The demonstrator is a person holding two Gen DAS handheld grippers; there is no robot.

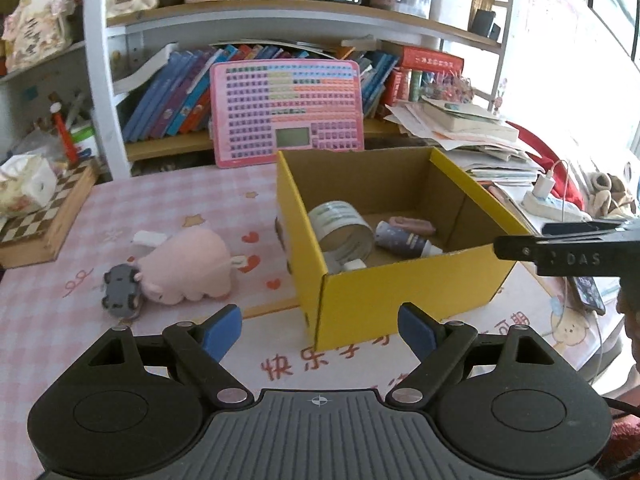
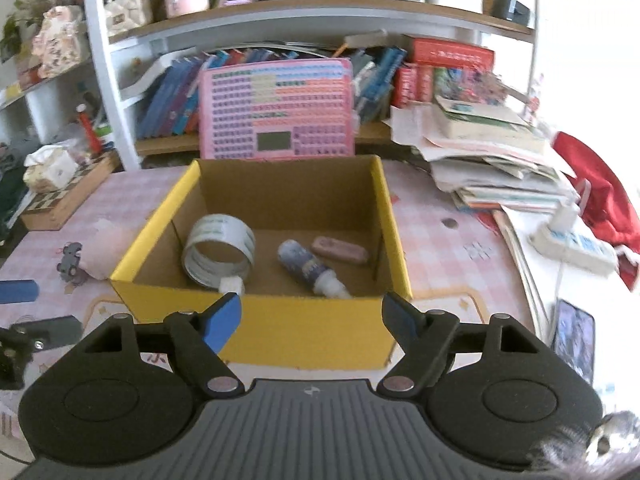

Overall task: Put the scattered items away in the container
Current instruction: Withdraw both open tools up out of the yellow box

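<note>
- The box (image 2: 256,320) stands open on the table (image 1: 180,200) and already holds a tape roll (image 2: 219,251), a small bottle (image 2: 306,268), a pink eraser-like bar (image 2: 339,250) and a small white piece (image 2: 232,283) by the near wall.
- Two items lie outside it, to the box's left: a pink plush (image 1: 186,266) on its side and a grey toy car (image 1: 120,291) touching the plush's near end.
- The left tool (image 1: 320,330) hangs above the table just short of the box's near corner, jaws spread wide and empty.
- The right tool (image 2: 312,318) hovers at the box's front wall, jaws likewise spread with nothing between them.
- Judged from this, the task is more than half done; the step in hand looks like turning to the next pickup.
- The left tool is the nearer one to both remaining items, so the next move likely calls for swinging it left and down over the car or the plush.
- The car touches the plush, so the jaws would need to come in across the car's narrow body without snagging the fabric.
- The plush is bulky and soft; gripping a narrower part may serve better.
</note>
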